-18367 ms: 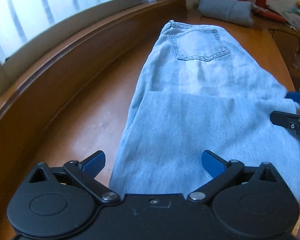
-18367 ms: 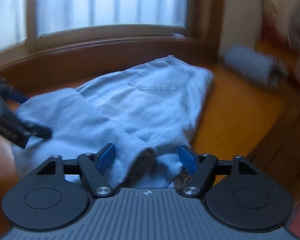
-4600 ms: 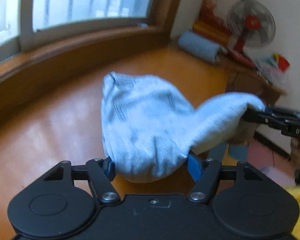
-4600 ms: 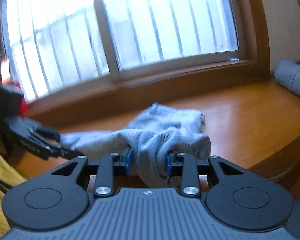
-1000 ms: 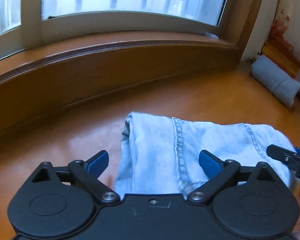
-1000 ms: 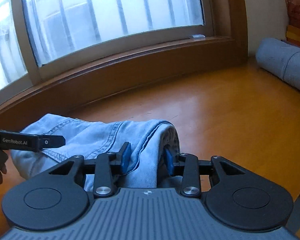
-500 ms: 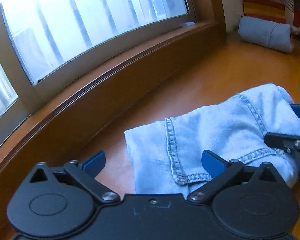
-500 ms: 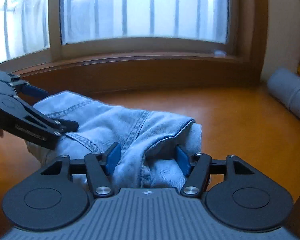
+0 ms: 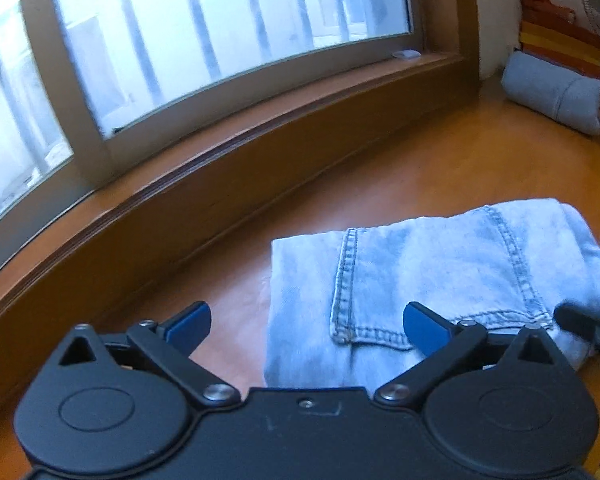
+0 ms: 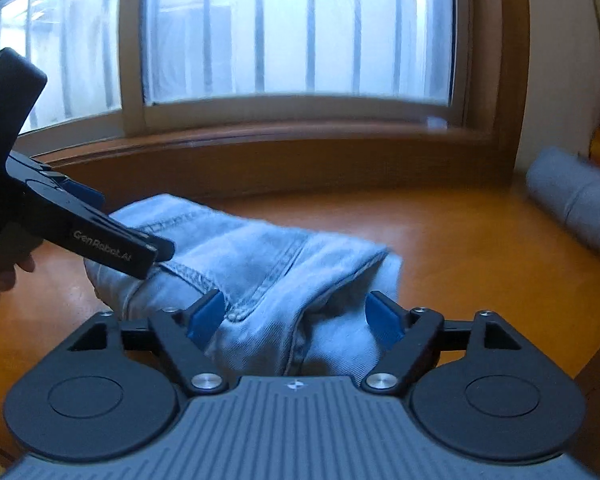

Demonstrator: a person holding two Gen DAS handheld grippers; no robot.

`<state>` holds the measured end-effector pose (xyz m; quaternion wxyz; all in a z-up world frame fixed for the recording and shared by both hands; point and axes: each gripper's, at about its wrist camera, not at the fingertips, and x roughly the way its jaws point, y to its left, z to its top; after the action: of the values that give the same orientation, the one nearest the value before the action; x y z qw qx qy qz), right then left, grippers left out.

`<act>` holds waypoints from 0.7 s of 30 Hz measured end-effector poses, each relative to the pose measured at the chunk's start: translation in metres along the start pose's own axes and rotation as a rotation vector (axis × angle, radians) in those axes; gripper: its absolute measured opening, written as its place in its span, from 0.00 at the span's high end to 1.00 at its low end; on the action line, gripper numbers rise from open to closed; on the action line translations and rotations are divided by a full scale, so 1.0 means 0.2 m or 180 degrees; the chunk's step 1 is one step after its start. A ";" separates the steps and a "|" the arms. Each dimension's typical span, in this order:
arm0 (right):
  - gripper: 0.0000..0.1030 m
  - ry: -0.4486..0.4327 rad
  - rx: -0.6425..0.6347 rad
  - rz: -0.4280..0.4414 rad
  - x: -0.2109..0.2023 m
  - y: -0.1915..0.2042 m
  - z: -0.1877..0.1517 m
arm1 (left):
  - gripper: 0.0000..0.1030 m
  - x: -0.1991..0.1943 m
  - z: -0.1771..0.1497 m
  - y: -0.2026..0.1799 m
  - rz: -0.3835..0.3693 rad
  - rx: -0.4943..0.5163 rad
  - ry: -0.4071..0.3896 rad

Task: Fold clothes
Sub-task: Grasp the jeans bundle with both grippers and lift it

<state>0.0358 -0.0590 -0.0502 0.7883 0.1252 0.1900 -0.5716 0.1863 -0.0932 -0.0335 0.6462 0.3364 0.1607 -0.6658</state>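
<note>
A pair of light blue jeans [image 9: 428,272] lies folded into a compact bundle on the wooden table, back pocket seam up. It also shows in the right wrist view [image 10: 276,276]. My left gripper [image 9: 306,322] is open over the bundle's left edge, holding nothing. My right gripper [image 10: 296,316] is open, its blue pads on either side of the bundle's right end, not pinching it. The left gripper also shows in the right wrist view [image 10: 140,250] over the bundle's left end. One blurred finger of the right gripper shows at the right edge of the left wrist view [image 9: 584,324].
The orange wooden table [image 10: 460,248] runs along a wooden sill [image 9: 180,184] under a barred window. A rolled grey-blue garment [image 9: 556,94] lies at the far right corner, also in the right wrist view [image 10: 576,198]. A fan and red-yellow cloth sit behind it.
My right gripper has opened wider and let go of the jeans' right end. Both grippers have drawn back a little. The bundle lies still on the table.
</note>
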 end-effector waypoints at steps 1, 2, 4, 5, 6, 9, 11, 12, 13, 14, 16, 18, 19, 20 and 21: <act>0.22 -0.0053 -0.0034 0.0047 -0.01 -0.02 0.01 | 0.00 -0.01 0.00 -0.01 0.0049 -0.0007 0.0025; 0.22 -0.0082 -0.0057 0.0112 -0.01 -0.05 0.03 | 0.00 -0.03 0.00 -0.02 0.0114 -0.0018 0.0051; 0.22 -0.0133 -0.0067 0.0230 0.02 -0.12 0.05 | 0.00 -0.04 -0.01 -0.05 0.0287 -0.0091 0.0108; 0.22 -0.0149 -0.0054 0.0300 0.04 -0.16 0.06 | 0.00 -0.04 -0.01 -0.07 0.0369 -0.0165 0.0148; 0.22 -0.0164 -0.0038 0.0373 0.06 -0.21 0.07 | 0.00 -0.04 -0.01 -0.08 0.0451 -0.0238 0.0187; 0.22 -0.0041 0.0081 0.0571 0.14 -0.36 0.09 | 0.00 -0.05 0.00 -0.14 0.0725 -0.0511 0.0321; 0.22 -0.0002 0.0184 0.0832 0.17 -0.48 0.10 | 0.00 -0.06 0.01 -0.19 0.0958 -0.0674 0.0390; 0.22 0.0065 0.0186 0.0948 0.20 -0.54 0.12 | 0.00 -0.08 0.01 -0.21 0.1043 -0.0786 0.0418; 0.22 0.0138 0.0183 0.1059 0.22 -0.59 0.13 | 0.00 -0.10 0.01 -0.22 0.1129 -0.0898 0.0447; 0.22 0.0183 0.0167 0.1136 0.24 -0.64 0.15 | 0.00 -0.13 0.01 -0.24 0.1194 -0.1023 0.0473; 0.22 0.0257 0.0093 0.1355 0.29 -0.71 0.18 | 0.00 -0.20 0.00 -0.26 0.1214 -0.1338 0.0509; 0.21 0.0321 -0.0030 0.1670 0.33 -0.75 0.22 | 0.00 -0.28 -0.04 -0.27 0.1129 -0.1691 0.0498; 0.21 0.0335 -0.0102 0.1804 0.36 -0.75 0.23 | 0.00 -0.32 -0.07 -0.27 0.1052 -0.1871 0.0477; 0.21 0.0345 -0.0177 0.1932 0.38 -0.75 0.24 | 0.00 -0.34 -0.09 -0.27 0.0950 -0.2044 0.0456; 0.21 0.0359 -0.0250 0.2031 0.41 -0.74 0.25 | 0.00 -0.35 -0.12 -0.27 0.0870 -0.2182 0.0459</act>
<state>-0.0735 -0.1961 -0.0389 0.9202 0.1794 0.2065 -0.2802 0.1345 -0.0196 -0.0168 0.7913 0.1649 0.3730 -0.4556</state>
